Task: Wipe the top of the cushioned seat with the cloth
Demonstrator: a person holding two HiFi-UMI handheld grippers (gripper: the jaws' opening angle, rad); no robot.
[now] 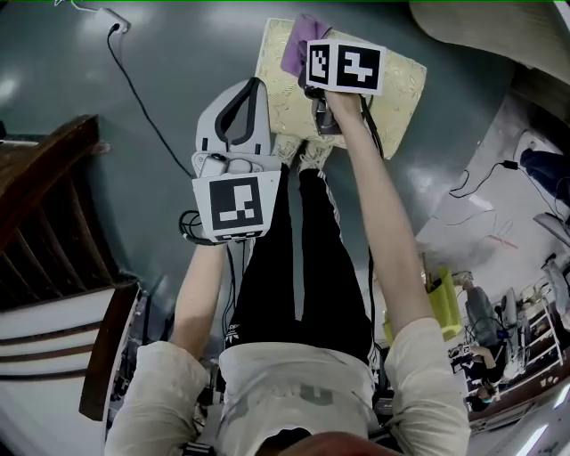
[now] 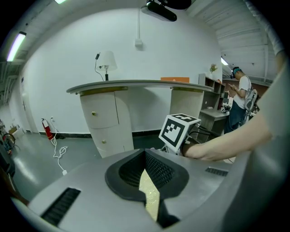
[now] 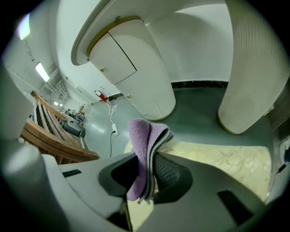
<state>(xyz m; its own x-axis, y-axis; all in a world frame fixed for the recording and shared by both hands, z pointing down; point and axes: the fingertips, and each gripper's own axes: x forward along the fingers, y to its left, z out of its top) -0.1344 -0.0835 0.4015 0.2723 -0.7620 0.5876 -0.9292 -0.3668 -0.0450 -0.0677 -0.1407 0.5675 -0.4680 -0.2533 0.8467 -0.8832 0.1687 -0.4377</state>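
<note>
The cushioned seat (image 1: 396, 85) is a cream, gold-patterned pad on the grey floor just ahead of my feet. A folded purple cloth (image 1: 303, 40) hangs over its far left part, with my right gripper (image 1: 312, 55) shut on it. In the right gripper view the cloth (image 3: 142, 149) sticks up between the jaws, and the seat (image 3: 226, 158) lies below. My left gripper (image 1: 253, 91) hovers beside the seat's left edge, jaws together and holding nothing. Only a thin strip of the seat (image 2: 149, 192) shows through my left gripper (image 2: 146, 174) in the left gripper view.
A white curved counter with drawers (image 2: 106, 118) stands ahead, a lamp (image 2: 106, 61) on it. A ribbed white column (image 3: 249, 81) rises beyond the seat. A power strip and cable (image 1: 116, 22) lie on the floor. Wooden stairs (image 1: 53, 205) are at left. Another person (image 2: 240, 99) stands far right.
</note>
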